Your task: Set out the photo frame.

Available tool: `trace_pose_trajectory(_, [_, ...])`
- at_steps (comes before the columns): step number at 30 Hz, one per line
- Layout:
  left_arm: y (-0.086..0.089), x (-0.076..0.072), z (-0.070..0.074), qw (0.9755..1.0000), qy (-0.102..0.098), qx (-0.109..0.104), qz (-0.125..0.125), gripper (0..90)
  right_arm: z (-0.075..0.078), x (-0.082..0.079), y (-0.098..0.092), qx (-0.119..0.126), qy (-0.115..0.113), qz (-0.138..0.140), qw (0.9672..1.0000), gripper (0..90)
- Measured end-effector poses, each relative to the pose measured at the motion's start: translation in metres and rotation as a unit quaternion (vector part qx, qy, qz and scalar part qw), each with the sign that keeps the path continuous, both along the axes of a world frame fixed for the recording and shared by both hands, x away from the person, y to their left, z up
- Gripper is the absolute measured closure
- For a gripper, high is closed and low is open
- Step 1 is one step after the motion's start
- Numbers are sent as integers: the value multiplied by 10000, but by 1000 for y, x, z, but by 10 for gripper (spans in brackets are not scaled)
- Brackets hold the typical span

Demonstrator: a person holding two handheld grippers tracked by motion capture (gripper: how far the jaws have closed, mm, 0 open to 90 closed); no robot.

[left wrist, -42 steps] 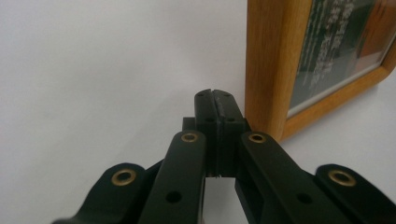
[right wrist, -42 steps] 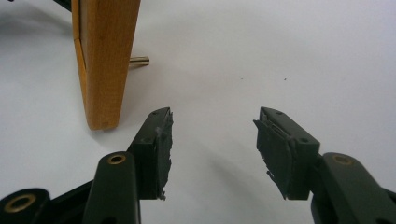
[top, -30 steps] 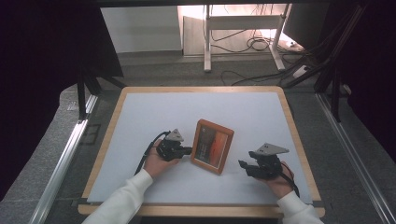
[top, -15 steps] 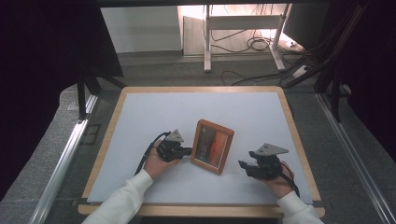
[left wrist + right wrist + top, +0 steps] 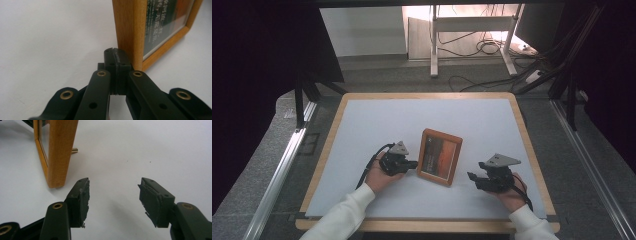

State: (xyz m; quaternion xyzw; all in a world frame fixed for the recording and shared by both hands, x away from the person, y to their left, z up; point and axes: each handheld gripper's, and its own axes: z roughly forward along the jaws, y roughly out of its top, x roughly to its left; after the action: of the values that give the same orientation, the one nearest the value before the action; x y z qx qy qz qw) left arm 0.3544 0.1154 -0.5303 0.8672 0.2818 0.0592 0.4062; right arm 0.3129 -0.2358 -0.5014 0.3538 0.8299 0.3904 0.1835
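Frame (image 5: pixel 440 156) upright mid-desk (image 5: pixel 362 125), left hand-held gripper (image 5: pixel 411 164) pressed together against its left edge, likely steadying it; right hand-held gripper (image 5: pixel 471 176) apart, empty, just right of it.

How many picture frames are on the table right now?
1. A wooden picture frame stands near the middle of the white table, between the left gripper, shut against its left edge, and the open right gripper. Nothing suggests another is hidden.

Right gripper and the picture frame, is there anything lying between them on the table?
No. In the high view, bare white table separates the open right gripper from the picture frame.
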Motion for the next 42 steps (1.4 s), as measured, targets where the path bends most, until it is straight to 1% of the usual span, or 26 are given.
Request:
trace_pose_trajectory(3, [-1, -3, 0, 10000, 4, 31, -48, 900, 0, 0, 0, -4, -3, 1, 10000, 417])
trace_pose_trajectory(4, [-1, -3, 1, 9999, -9, 73, -85, 900, 0, 0, 0, -4, -5, 7, 10000, 417])
trace_pose_trajectory(5, [-1, -5, 0, 10000, 2, 42, -79, 900, 0, 0, 0, -2, -5, 3, 10000, 417])
trace_pose_trajectory(6, [-1, -5, 1, 9999, -6, 74, -120, 900, 0, 0, 0, 1, -4, 2, 10000, 417])
trace_pose_trajectory(7, [-2, -6, 0, 9999, 8, 37, -109, 900, 0, 0, 0, 1, -4, 2, 10000, 417])
trace_pose_trajectory(13, [-4, -10, 1, 9998, -30, 95, -181, 900, 0, 0, -1, -21, -18, -8, 10000, 416])
trace_pose_trajectory(14, [-5, -11, 1, 9998, -11, 63, -165, 900, 0, 0, -1, -22, -14, -12, 10000, 416])
trace_pose_trajectory(15, [-5, -12, 1, 9998, -22, 77, -188, 900, 0, 0, -1, -21, -15, -12, 10000, 416])
trace_pose_trajectory(16, [-4, -12, 1, 9996, -24, 147, -246, 900, 0, 0, -1, -21, -18, -13, 10000, 416])
trace_pose_trajectory(17, [-5, -12, 0, 9997, -12, 96, -217, 900, 0, 0, -2, -24, -23, -12, 10000, 416])
trace_pose_trajectory(19, [-5, -13, 1, 9996, -29, 150, -257, 900, 0, 1, -2, -29, -34, -13, 10000, 416])
trace_pose_trajectory(20, [-6, -14, 0, 9996, -27, 119, -240, 900, 0, 1, -2, -26, -32, -11, 10000, 416])
trace_pose_trajectory(30, [-6, -15, 0, 9996, -1, 107, -267, 900, 0, 0, -3, -25, -36, -14, 10000, 414])
trace_pose_trajectory(33, [-6, -14, 1, 9996, 5, 82, -252, 900, 1, 1, -5, 34, -28, -27, 10000, 413])
trace_pose_trajectory(34, [-4, -13, 2, 9996, -3, 103, -268, 900, 1, 1, -6, 63, -29, -34, 10000, 413])
trace_pose_trajectory(36, [0, -10, 2, 9999, 34, 20, -165, 900, 2, 2, -10, 163, -30, -47, 9999, 409])
trace_pose_trajectory(38, [3, -9, 3, 9999, 41, 47, -157, 900, 1, 2, -11, 163, -37, -45, 9999, 402])
trace_pose_trajectory(39, [6, -8, 3, 10000, 69, -14, -50, 900, 0, 2, -13, 104, -50, -72, 9999, 373])
trace_pose_trajectory(41, [9, -8, 3, 10000, 71, -23, -9, 900, -1, 3, -13, 99, -43, -78, 9999, 359])
trace_pose_trajectory(42, [14, -8, 5, 9999, 65, -54, 87, 899, -3, 3, -14, 128, -38, -91, 9999, 334])
